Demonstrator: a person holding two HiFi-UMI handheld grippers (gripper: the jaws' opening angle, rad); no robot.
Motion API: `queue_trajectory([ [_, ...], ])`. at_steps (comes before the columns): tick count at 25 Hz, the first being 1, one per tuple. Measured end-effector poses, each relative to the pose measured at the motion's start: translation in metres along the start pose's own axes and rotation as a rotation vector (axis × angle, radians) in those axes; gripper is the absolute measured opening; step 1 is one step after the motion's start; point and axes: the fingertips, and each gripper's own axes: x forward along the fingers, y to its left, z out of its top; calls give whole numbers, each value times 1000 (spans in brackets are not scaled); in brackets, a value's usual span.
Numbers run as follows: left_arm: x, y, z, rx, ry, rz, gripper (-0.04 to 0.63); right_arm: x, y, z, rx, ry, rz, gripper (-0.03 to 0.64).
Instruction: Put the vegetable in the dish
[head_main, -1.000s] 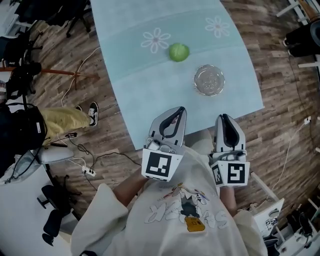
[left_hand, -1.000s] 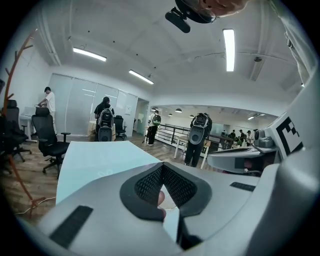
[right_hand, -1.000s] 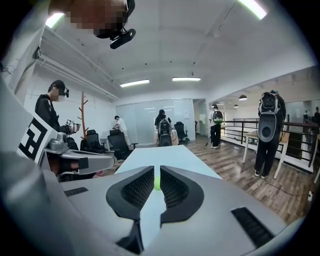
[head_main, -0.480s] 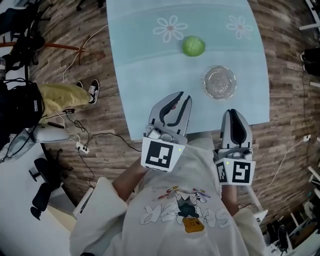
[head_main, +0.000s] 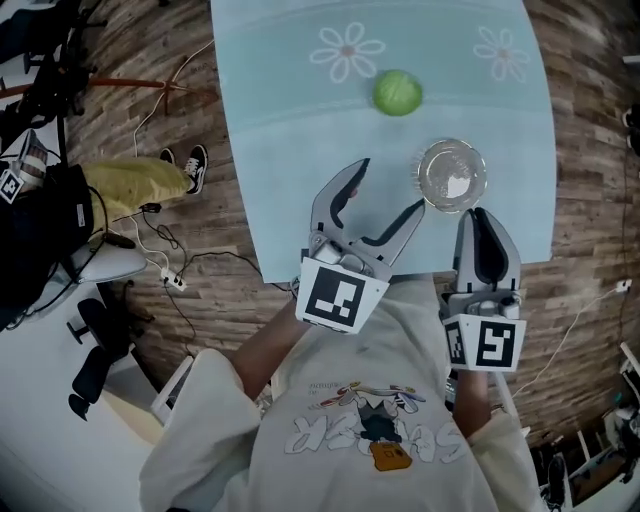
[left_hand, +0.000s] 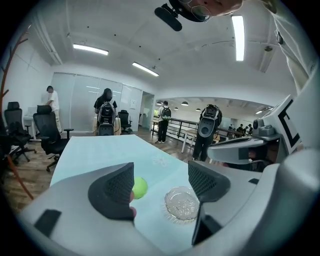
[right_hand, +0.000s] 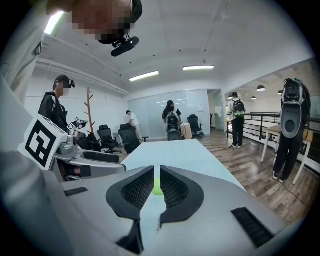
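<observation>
On the pale blue table (head_main: 300, 150), far side: round green vegetable (head_main: 397, 92), just right of a printed flower (head_main: 347, 50). Nearer and further right, apart from it: clear glass dish (head_main: 452, 175). Over the near table edge: left gripper (head_main: 390, 188), jaws wide and opening, nothing between them. At the near right, just short of the dish: right gripper (head_main: 485, 218), jaws together, gripping nothing.
</observation>
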Motion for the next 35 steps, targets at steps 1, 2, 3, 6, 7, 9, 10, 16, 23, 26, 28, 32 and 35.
queue_trajectory([
  [1,8,3,-1,-5,-2,2,337,6,-4,-1,0,7,-2,52],
  [2,16,6,-2,-8,-11,3,342,11,-8,-2,0,13,-4,52],
  [3,23,9,-2,-4,-24,2,363,16,-9,-3,0,17,-4,52],
  [6,35,22,-8,44,-49,-2,412,29,-2,-11,-4,32,17,52],
  [7,38,26,-11,56,-49,-2,423,33,0,-13,-6,40,26,52],
  [9,45,33,-18,64,-47,0,451,42,2,-17,-9,57,41,52],
  [10,49,36,-21,65,-42,1,466,46,2,-20,-9,64,45,52],
  [16,76,52,-60,32,22,17,503,69,-8,-33,2,78,29,52],
  [23,113,69,-80,37,52,7,505,95,-20,-46,23,100,-4,52],
  [26,135,79,-93,33,61,12,505,108,-26,-58,31,110,-8,52],
  [28,147,82,-101,30,72,11,505,113,-31,-66,39,128,-12,52],
  [32,169,89,-118,38,100,11,518,123,-38,-79,53,150,-15,52],
  [35,180,91,-126,37,113,12,530,129,-43,-84,52,158,-13,52],
])
